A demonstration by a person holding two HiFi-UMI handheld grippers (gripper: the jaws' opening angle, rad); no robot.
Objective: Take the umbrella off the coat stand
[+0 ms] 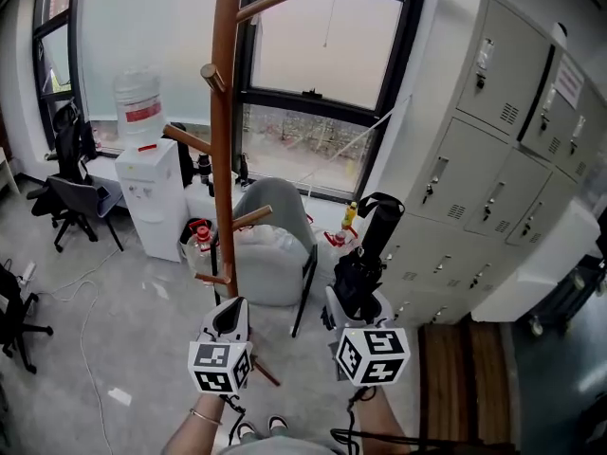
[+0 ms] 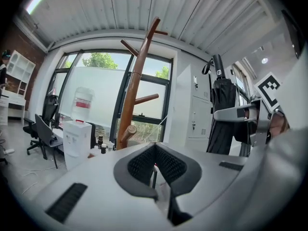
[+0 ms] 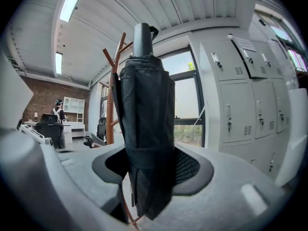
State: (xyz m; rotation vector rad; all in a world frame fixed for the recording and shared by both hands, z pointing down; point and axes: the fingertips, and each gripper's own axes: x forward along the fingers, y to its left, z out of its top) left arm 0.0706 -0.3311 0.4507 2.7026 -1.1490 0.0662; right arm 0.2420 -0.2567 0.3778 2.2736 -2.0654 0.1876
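A tall wooden coat stand (image 1: 225, 140) with bare pegs rises in front of me, left of centre. The black folded umbrella (image 1: 365, 263) stands upright away from the stand, to its right, with its strap loop at the top. My right gripper (image 1: 356, 306) is shut on the umbrella's lower part; in the right gripper view the umbrella (image 3: 144, 129) fills the gap between the jaws, with the coat stand (image 3: 111, 100) behind it to the left. My left gripper (image 1: 230, 318) hangs near the stand's base, shut with nothing in it. From the left gripper view the stand (image 2: 134, 90) is ahead and the umbrella (image 2: 222, 114) at the right.
A water dispenser (image 1: 150, 188) stands left of the stand, with a grey armchair (image 1: 270, 245) behind the pole. Grey lockers (image 1: 484, 159) line the right wall. A black office chair (image 1: 71, 202) sits at the far left. A cable trails on the floor.
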